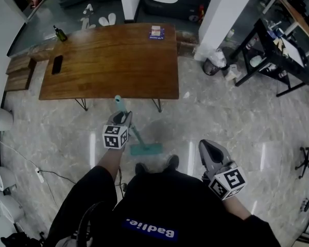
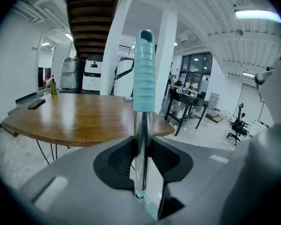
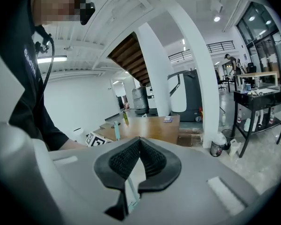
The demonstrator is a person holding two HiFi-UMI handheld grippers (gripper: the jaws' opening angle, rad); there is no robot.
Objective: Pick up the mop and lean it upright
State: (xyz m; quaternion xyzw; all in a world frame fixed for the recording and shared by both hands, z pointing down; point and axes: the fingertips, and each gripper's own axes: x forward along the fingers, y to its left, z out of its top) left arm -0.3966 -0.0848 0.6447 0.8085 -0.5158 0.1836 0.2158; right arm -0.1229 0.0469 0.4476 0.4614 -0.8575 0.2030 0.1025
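Note:
The mop stands nearly upright in front of me. Its teal grip (image 1: 118,103) points toward the table and its flat teal head (image 1: 146,149) rests on the floor by my feet. My left gripper (image 1: 124,116) is shut on the metal pole just below the grip. In the left gripper view the pads (image 2: 126,154) press on the shiny pole (image 2: 141,139) from both sides, and the teal grip (image 2: 144,69) rises above them. My right gripper (image 1: 208,147) hangs to the right of the mop, shut with nothing in it. Its pads (image 3: 152,159) meet at the tips, and the mop's grip (image 3: 116,130) shows far to their left.
A wooden table (image 1: 108,60) stands just beyond the mop, with a phone (image 1: 56,64), a green bottle (image 1: 60,34) and a small box (image 1: 156,33) on it. A white pillar (image 1: 221,19), a bin (image 1: 213,66) and a black desk (image 1: 278,50) are at the right. A cable (image 1: 46,176) lies at the left.

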